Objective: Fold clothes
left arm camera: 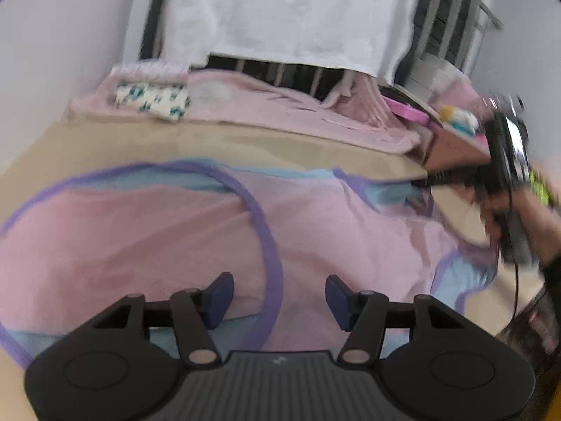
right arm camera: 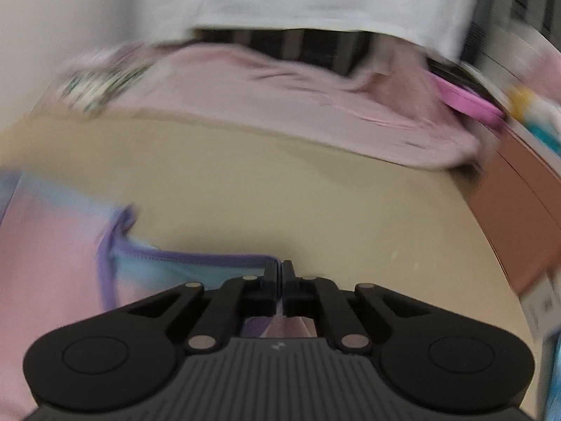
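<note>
Nearest you, your left gripper (left arm camera: 279, 300) hovers over the pink garment (left arm camera: 140, 238), its fingers spread wide and holding nothing, probably so the cloth below stays undisturbed. The garment lies spread on the tan surface (left arm camera: 245, 147), its purple-trimmed edges curling. At 3 o'clock, your right gripper (right arm camera: 282, 280) has its fingers pressed together on the garment's purple-edged corner (right arm camera: 210, 261), apparently to carry that edge across for a fold. Farther off, at 12 o'clock, a pink blanket (left arm camera: 280, 105) lies heaped below a hanging white cloth (left arm camera: 291, 14).
</note>
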The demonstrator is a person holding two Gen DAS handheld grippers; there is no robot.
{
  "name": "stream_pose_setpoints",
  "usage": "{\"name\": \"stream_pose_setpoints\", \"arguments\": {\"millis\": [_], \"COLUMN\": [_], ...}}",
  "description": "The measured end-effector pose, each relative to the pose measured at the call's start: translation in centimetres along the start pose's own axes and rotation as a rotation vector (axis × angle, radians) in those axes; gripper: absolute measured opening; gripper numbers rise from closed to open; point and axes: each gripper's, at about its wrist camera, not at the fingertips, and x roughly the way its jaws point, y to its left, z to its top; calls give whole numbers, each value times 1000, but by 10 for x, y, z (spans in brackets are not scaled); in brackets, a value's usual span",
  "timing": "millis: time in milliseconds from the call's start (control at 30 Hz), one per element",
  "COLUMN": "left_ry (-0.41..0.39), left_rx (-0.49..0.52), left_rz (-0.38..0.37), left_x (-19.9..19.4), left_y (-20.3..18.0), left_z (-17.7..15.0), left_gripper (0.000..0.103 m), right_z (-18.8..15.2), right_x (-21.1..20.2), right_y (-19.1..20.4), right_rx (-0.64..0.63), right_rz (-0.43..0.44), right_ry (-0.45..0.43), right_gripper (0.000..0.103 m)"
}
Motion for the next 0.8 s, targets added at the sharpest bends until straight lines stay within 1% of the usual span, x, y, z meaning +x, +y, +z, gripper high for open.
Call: {"name": "stream_pose_setpoints", "arguments": {"millis": [33, 67, 133, 167, 233, 267, 300, 333, 367, 400, 433, 467, 533, 567, 600, 667, 700, 733, 767, 800], "left_ry": [-9, -17, -24, -23, -14, 5, 24, 38, 52, 43, 32, 21, 55, 58, 60, 73, 80, 83, 86, 89], "left_rx": [40, 80, 119, 116, 98, 71, 43, 3, -38, -59, -80, -100, -102, -107, -111, -50, -18, 53, 127, 201], "left_rz": [13, 27, 41, 41, 38, 33, 28, 1, -28, -42, -55, -67, -70, -96, -125, -212, -256, -262, -265, -267], "left_x": [0, 0, 1, 2, 3, 3, 3, 1, -1, -2, -3, -4, 3, 6, 9, 17, 21, 29, 37, 45], "left_y": [-4, -9, -13, -13, -13, -11, -8, -3, 3, 9, 14, 19, 18, 12, 5, -29, -46, -69, -92, -116], "left_z": [-3, -7, -12, -11, -9, -4, 0, 7, 13, 19, 25, 31, 40, 42, 44, 47, 49, 48, 48, 47], "left_gripper": [57, 57, 57, 57, 57, 57, 57, 58, 58, 59, 64, 65, 63, 63, 63, 63, 63, 65, 65, 65], "right_z": [2, 2, -1, -3, -6, -7, -9, -11, -12, -19, -30, -41, -62, -73, -84, -104, -110, -113, -114, -115], "right_x": [3, 1, -12, -19, -32, -38, -44, -51, -57, -64, -71, -78, -92, -99, -106, -118, -120, -122, -122, -123], "right_y": [-8, -12, -12, -12, -12, -12, -12, -12, -11, -11, -12, -12, -12, -12, -12, -12, -12, -12, -13, -14], "right_rx": [62, 85, 61, 50, 26, 15, 3, -9, -20, -29, -35, -40, -52, -58, -63, -69, -68, -66, -61, -57], "right_rz": [-19, -29, -29, -30, -30, -31, -31, -31, -32, -22, -3, 16, 53, 72, 90, 113, 101, 90, 82, 74], "right_ry": [-2, -9, -30, -40, -60, -70, -81, -91, -101, -100, -89, -78, -56, -45, -34, -16, -21, -34, -45, -56], "right_gripper": [2, 2, 4, 7, 20, 37, 48, 49, 49, 49, 49, 48, 43, 40, 40, 39, 36, 33, 27, 17]}}
